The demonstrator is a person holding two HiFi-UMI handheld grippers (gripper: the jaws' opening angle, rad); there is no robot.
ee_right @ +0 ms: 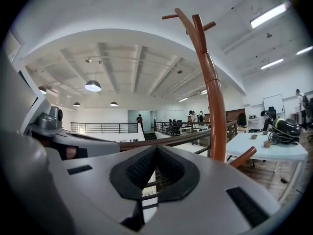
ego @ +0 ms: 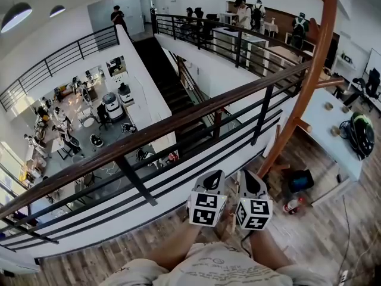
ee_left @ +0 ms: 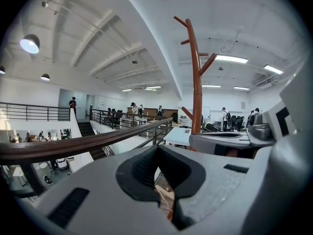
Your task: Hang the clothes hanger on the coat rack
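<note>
No clothes hanger shows in any view. The brown wooden coat rack (ego: pixel 311 82) stands at the right, just behind the railing; its pole and pegs rise ahead in the left gripper view (ee_left: pixel 197 97) and the right gripper view (ee_right: pixel 215 111). Both grippers are held side by side, low and close to the person's body, pointing toward the railing. My left gripper (ego: pixel 213 180) (ee_left: pixel 164 180) is shut with nothing between its pads. My right gripper (ego: pixel 249 180) (ee_right: pixel 151 180) is also shut and empty. Each one appears at the edge of the other's view.
A dark railing (ego: pixel 178 121) with a wooden top rail runs across in front, with a drop to a lower floor beyond. A white table (ego: pixel 333 130) bearing a helmet (ego: pixel 360 133) stands right. A black bag (ego: pixel 300 180) and a red bottle (ego: pixel 292 205) lie by the rack's base.
</note>
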